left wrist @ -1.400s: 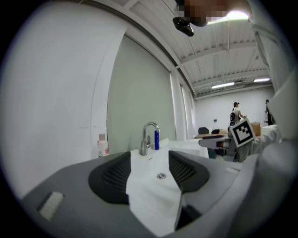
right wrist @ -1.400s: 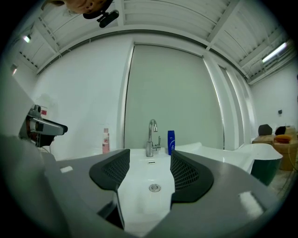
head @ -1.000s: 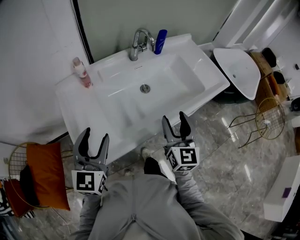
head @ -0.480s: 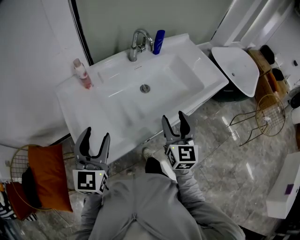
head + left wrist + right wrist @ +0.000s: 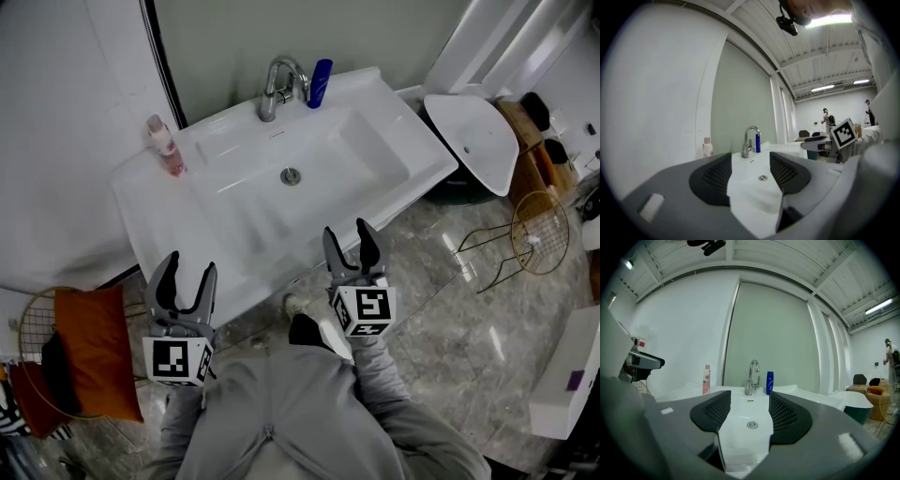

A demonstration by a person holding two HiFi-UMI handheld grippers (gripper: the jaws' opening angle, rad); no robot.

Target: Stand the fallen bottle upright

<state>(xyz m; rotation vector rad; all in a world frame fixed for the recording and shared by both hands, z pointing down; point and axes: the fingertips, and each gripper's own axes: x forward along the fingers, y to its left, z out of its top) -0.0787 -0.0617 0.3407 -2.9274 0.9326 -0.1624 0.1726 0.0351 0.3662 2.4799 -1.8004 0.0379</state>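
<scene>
A pink bottle (image 5: 164,145) stands upright on the left back corner of the white sink (image 5: 225,234), seen also as the pink bottle (image 5: 706,379) and the pink bottle (image 5: 707,148). A blue bottle (image 5: 321,82) stands upright right of the chrome tap (image 5: 277,86); it shows as the blue bottle (image 5: 769,383) and the blue bottle (image 5: 758,143). My left gripper (image 5: 186,277) hovers open off the sink's front left edge. My right gripper (image 5: 354,246) hovers open at the front edge, right of the drain (image 5: 291,175). Neither holds anything.
A wire basket with an orange cushion (image 5: 89,347) sits on the floor at left. A white basin (image 5: 473,141) and a gold wire stand (image 5: 539,234) are at right. The marble floor (image 5: 450,319) lies below.
Both grippers stay where they were, open. The view shifted only slightly.
</scene>
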